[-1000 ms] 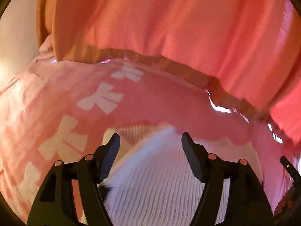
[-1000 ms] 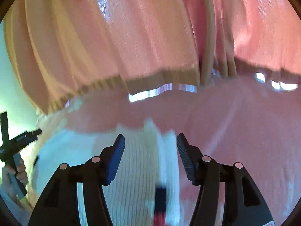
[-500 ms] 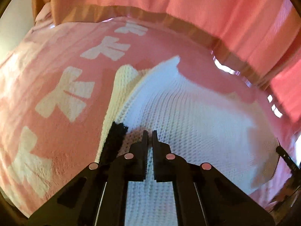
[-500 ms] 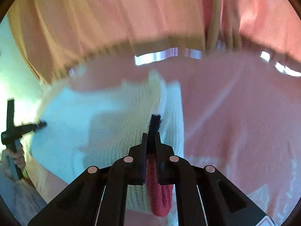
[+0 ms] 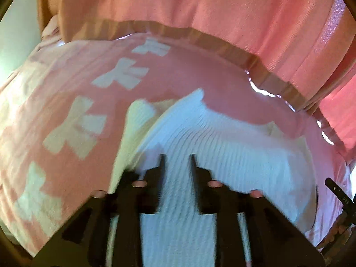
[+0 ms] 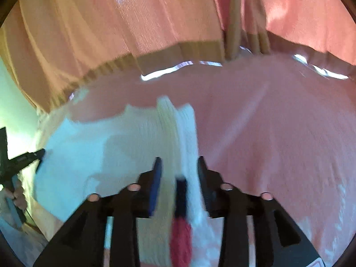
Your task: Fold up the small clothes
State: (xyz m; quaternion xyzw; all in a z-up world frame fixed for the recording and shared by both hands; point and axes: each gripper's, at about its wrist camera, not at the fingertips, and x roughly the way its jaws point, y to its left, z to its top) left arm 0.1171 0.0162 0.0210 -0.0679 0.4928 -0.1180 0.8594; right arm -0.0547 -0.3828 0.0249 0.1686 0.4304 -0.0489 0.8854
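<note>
While unclasped, jaws over sweater (image 5: 233,146)

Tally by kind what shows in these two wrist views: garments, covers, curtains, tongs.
White knit garment: 1
Pink patterned cover: 1
Pink curtain: 1
Tongs: 2, left tongs and right tongs, both open, jaws just opening over the knit
Total: 5

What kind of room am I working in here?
Probably a bedroom, though that's a guess. The white knit garment lies on a pink bedspread with a pale printed pattern, and pink curtains hang right behind it with daylight showing under their hem.
</note>
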